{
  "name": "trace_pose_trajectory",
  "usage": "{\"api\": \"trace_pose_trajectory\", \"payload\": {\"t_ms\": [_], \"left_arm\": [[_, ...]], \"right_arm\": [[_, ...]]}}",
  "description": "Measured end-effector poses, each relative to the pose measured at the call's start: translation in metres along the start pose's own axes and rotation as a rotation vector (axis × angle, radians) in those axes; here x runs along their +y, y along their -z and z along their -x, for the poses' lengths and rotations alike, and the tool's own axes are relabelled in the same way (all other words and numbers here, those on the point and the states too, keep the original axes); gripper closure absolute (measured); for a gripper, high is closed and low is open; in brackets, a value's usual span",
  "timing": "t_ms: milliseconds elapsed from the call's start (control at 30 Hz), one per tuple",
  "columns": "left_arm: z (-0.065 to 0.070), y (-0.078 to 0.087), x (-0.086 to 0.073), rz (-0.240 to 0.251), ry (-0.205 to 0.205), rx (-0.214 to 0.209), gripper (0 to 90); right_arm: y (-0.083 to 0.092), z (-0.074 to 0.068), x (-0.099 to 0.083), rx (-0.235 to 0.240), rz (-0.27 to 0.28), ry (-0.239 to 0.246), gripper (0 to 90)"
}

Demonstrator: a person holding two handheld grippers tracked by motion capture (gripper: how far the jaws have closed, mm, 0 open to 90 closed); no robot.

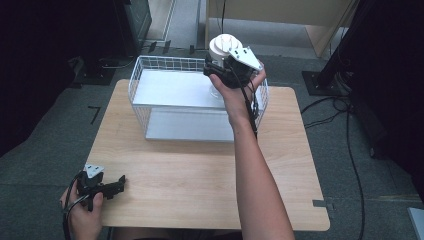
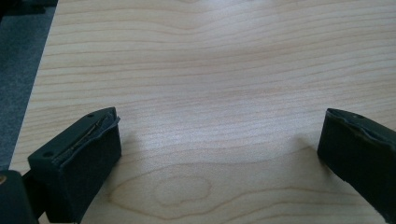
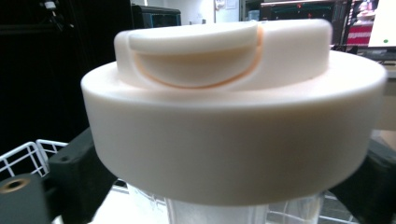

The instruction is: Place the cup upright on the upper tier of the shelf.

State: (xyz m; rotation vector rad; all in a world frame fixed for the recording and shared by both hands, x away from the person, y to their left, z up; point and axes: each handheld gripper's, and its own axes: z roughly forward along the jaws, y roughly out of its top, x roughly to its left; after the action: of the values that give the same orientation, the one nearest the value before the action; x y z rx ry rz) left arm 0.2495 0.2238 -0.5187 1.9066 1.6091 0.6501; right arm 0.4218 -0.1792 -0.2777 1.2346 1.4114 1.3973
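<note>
White wire basket at table far edge. Right hand-held gripper above basket's right end, jaws flanking clear cup under cream lid; grip unclear. Left hand-held gripper open, empty, near basket-opposite corner.

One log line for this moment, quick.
right tool: around bottle below lid, over basket | left tool: open, empty, low over table

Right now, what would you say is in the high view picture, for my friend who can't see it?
A person's right gripper is at a clear cup with a white lid, up at the far right corner of a white wire basket on a wooden table. The left gripper rests open near the table's front left corner.
</note>
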Motion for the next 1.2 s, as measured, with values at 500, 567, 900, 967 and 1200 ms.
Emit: {"api": "trace_pose_trajectory", "payload": {"t_ms": [500,567,900,967,1200], "left_arm": [[0.000,0.000,0.000,0.001,0.001,0.000,0.0],[0.000,0.000,0.000,0.001,0.000,0.000,0.0],[0.000,0.000,0.000,0.001,-0.001,0.000,0.0],[0.000,0.000,0.000,0.001,0.001,-0.001,0.0],[0.000,0.000,0.000,-0.001,-0.002,0.000,0.0]], "right_arm": [[0.019,0.004,-0.022,0.025,-0.009,-0.001,0.0],[0.022,0.004,-0.027,0.022,-0.007,0.003,0.0],[0.042,0.014,-0.055,0.022,-0.017,0.030,0.0],[0.046,0.015,-0.059,0.028,-0.017,0.048,0.0],[0.063,0.019,-0.073,0.034,-0.019,0.077,0.0]]}}
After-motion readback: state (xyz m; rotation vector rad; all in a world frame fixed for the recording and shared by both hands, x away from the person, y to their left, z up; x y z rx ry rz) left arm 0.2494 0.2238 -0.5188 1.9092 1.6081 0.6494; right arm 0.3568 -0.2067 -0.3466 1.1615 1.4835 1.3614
